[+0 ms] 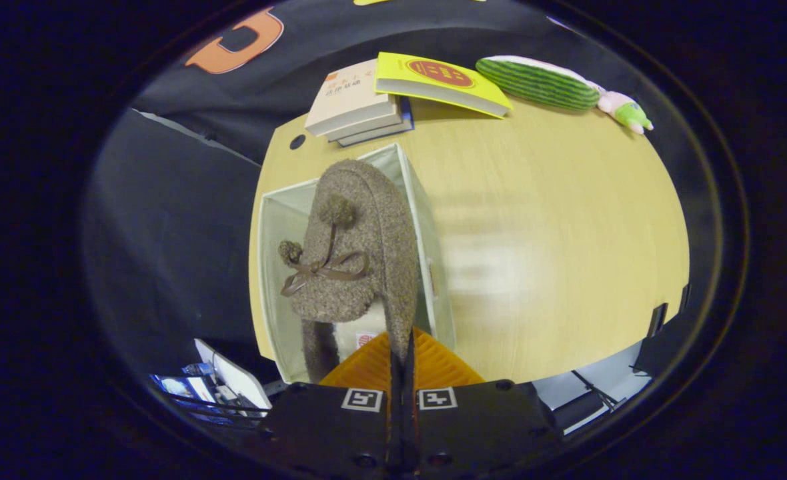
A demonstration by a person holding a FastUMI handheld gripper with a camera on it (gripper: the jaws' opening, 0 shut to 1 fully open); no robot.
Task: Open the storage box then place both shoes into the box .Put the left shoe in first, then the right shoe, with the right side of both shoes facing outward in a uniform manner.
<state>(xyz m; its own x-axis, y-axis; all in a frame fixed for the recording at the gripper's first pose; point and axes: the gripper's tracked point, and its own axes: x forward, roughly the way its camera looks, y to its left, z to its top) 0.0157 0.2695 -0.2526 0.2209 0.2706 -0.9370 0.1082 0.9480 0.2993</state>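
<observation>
We've got the gripper (401,353) pinched closed on the fuzzy slipper (357,253)'s thin collar edge over the open storage box (427,220) — light, floppy, likely to swing.

No text is legible. Far on the bench (567,253), the yellow book (437,83) carries a red oval emblem, the beige book (350,100) small unreadable characters.

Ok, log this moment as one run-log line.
gripper: shut on shoe | shoe: fuzzy brown slipper, held above open storage box | box: on table, lid open | stage: placing shoe into box
</observation>
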